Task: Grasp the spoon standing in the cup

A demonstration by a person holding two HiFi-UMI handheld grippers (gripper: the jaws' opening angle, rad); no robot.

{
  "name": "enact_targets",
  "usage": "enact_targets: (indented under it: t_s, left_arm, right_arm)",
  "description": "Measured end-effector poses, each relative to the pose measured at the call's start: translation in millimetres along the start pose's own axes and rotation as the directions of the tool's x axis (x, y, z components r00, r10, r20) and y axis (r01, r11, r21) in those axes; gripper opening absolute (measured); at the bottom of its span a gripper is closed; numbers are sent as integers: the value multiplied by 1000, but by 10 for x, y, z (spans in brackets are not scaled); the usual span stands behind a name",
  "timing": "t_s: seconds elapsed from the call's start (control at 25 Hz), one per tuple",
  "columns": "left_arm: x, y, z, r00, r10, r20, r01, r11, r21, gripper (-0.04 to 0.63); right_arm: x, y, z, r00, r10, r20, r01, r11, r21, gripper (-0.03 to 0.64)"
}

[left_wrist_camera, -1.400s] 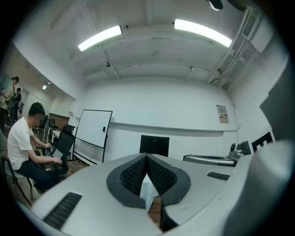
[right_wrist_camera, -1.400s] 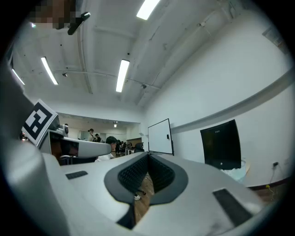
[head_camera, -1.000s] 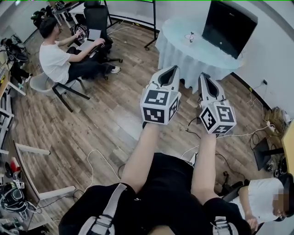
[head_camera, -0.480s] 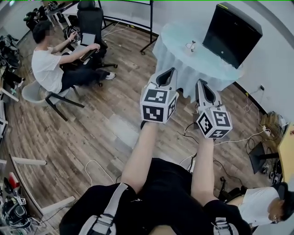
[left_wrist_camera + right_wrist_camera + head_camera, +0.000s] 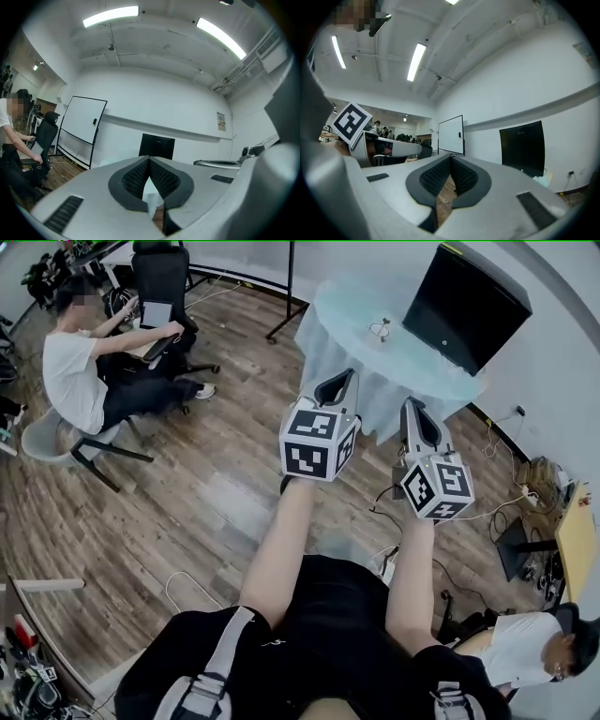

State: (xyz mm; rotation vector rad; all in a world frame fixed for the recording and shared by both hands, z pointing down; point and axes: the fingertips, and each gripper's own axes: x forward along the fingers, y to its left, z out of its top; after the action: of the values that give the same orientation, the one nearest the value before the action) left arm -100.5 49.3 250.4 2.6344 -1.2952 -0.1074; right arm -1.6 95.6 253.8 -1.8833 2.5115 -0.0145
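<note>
A small cup with a thin spoon standing in it (image 5: 379,331) sits on a round table with a pale blue cloth (image 5: 328,320), far ahead in the head view. My left gripper (image 5: 342,379) and right gripper (image 5: 413,406) are held out side by side at arm's length, pointing level at the table and well short of it. In the left gripper view the left gripper (image 5: 149,159) has its ribbed pads meeting at the tip with nothing held. The right gripper (image 5: 450,157) looks the same in its own view, pads together and empty.
A black monitor (image 5: 469,301) stands on the table's right side. A person (image 5: 70,381) sits on a chair at the left, near a black office chair (image 5: 159,273). Another person (image 5: 525,652) is at the lower right. Cables (image 5: 187,587) lie on the wooden floor. A whiteboard (image 5: 82,126) stands by the far wall.
Both grippers and the head view have advanced across the wooden floor toward the round table; the seated person has slid toward the left edge. Both pairs of jaws stay shut.
</note>
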Motion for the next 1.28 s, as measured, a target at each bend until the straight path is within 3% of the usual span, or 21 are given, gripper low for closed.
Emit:
enact_targets:
  t_s: [0.36,0.64,0.88,1.28]
  left_arm:
    - [238,328,-89,1000,13,-23,-13,1000,7,9]
    - [612,763,-237,995,85,-57,-87,996,-20,9]
    - [1196,942,-470,990,104,-98,-112,991,-74,9]
    - [2404,725,-717,982,91,-166,-106,990,-88,9]
  right_arm:
    - [495,-18,-99,999,34,-3,-34,999,15,5]
    - [1082,-265,-204,997,56,-50,-55,998,24,5]
    - [1490,-723,-410,993,52,-109,-50,998,25,5]
    - [2017,-1782,-688,985,20,-174,-6,997,78,5]
